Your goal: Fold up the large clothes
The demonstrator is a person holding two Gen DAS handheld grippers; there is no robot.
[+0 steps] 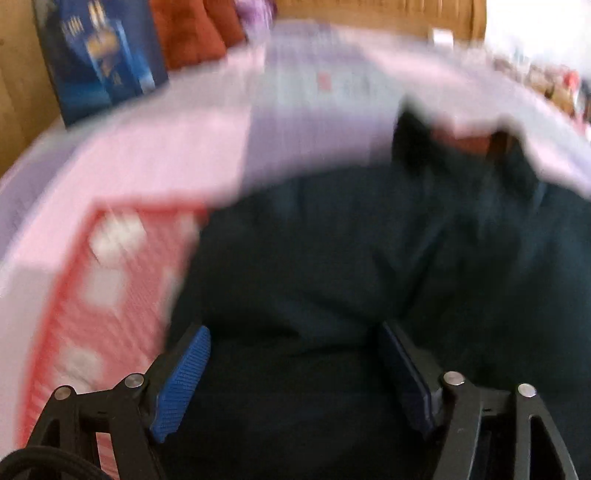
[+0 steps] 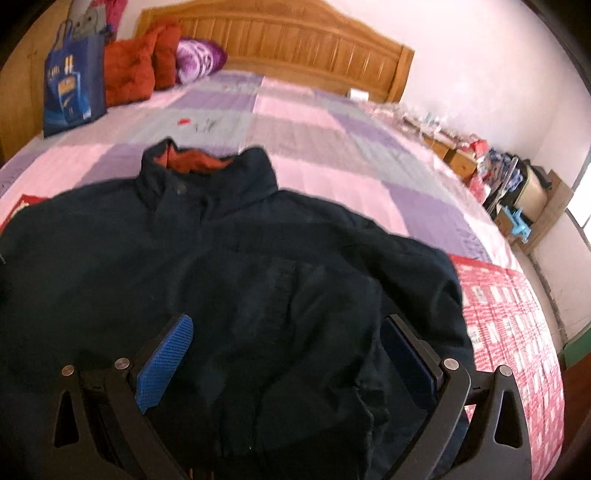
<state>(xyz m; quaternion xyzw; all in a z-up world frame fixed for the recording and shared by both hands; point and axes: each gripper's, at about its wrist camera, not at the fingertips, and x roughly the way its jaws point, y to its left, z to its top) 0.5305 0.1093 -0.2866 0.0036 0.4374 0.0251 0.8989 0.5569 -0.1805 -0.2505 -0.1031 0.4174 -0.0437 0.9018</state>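
Dark navy jacket (image 2: pixel 229 280) spread flat on the bed (image 2: pixel 317 122), front side up, collar (image 2: pixel 207 166) toward the far end with an orange-red lining showing inside it. Takes up most of the near half of the quilt, with a red-and-white patterned cloth (image 2: pixel 509 325) poking out on its right side.

Right wrist view pretty sharp: right tool (image 2: pixel 291 332) hanging over the jacket's lower right part, jaws wide apart, blue pads (image 2: pixel 164 360) clear of the fabric, nothing gripped. Same view also catches the wooden headboard (image 2: pixel 280 40), two rust-red cushions (image 2: pixel 136 70), a purple patterned pillow (image 2: pixel 199 59), a blue shopping bag (image 2: pixel 74 85) at far left, and a cluttered nightstand area (image 2: pixel 517 184) along the right wall.

Left wrist view badly smeared with motion blur. Left tool (image 1: pixel 295 339) over the jacket's (image 1: pixel 332 277) left part, jaws apart, no cloth pinched between them as far as the blur allows. Only here: the red-and-white cloth (image 1: pixel 110 295) at the jacket's left edge up close, plus the blue bag (image 1: pixel 103 55) and cushions (image 1: pixel 192 33) at far left. Collar (image 1: pixel 465 147) visible at far right, just a dark smudge with a bit of orange. Headboard barely a strip at the top, right-wall clutter mostly washed out.
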